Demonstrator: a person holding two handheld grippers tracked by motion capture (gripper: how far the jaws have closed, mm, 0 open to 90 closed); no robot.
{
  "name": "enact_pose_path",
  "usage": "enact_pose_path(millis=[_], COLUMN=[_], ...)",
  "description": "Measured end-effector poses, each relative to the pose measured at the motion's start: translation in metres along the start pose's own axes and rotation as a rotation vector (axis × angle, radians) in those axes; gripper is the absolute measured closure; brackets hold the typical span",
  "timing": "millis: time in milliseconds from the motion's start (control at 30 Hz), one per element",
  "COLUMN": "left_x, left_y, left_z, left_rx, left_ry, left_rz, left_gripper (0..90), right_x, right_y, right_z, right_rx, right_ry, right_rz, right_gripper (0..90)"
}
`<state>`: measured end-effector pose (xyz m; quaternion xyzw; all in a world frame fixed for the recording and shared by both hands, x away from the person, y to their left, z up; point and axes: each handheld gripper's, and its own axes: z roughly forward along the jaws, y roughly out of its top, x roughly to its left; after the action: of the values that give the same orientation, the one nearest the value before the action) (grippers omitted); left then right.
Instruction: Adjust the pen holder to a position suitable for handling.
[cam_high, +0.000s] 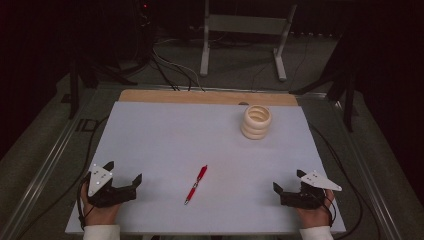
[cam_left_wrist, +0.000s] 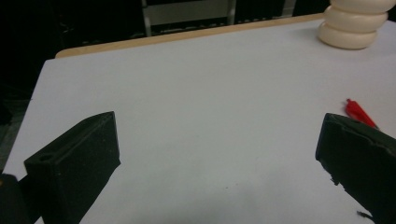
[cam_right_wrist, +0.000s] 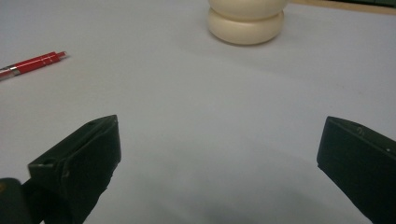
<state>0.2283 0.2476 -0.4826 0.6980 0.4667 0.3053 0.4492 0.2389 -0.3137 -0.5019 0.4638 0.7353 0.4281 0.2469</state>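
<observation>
Pen (cam_high: 196, 184) lies flat on the white table (cam_high: 165, 135), near the front edge, roughly midway between the two grippers and apart from both. Long axis runs on a diagonal in the high view: one end sits low and left, nearer the person, the other end up and right, toward the far side. The low end looks thin and silvery, so likely the tip; too small to be sure. The far end is solid red.

Left gripper (cam_high: 123, 174) rests at the front left corner of the table, held in a hand with a white sleeve, a grey three-cornered plate on top. Jaws spread wide, nothing between them, touching nothing but possibly the table surface. In the left gripper view the pen (cam_left_wrist: 360, 113) peeks out beside the right-hand jaw, only its red end visible.

Pen looks slim, red body, a metal-looking band or clip section around the middle. In the right gripper view it (cam_right_wrist: 31, 64) shows at the left edge, red barrel with a pale section.

Right gripper (cam_high: 288, 181) sits at the front right corner, also hand-held, jaws wide apart and empty.

Cream ribbed holder (cam_high: 256, 121), like stacked rings with an open top, stands upright far right of centre, well apart from the pen.
</observation>
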Motion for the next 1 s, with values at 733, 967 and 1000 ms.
enact_pose_path(millis=[733,967,1000], left_x=[0.005,0.007,0.007], left_y=[-0.004,-0.005,-0.006], left_z=[-0.002,-0.001,0.0], left_rx=[-0.037,-0.039,-0.04], left_ry=[0.008,0.008,0.009], left_rz=[-0.01,-0.02,-0.02], left_gripper=[0.3,0.3,0.3], right_x=[-0.003,-0.002,-0.003], right_y=[0.011,0.021,0.023], right_z=[-0.004,-0.004,-0.004], right_rx=[-0.038,-0.045,-0.043], right_ry=[0.015,0.023,0.021], right_rz=[0.006,0.007,0.008], right_gripper=[0.0,0.0,0.0])
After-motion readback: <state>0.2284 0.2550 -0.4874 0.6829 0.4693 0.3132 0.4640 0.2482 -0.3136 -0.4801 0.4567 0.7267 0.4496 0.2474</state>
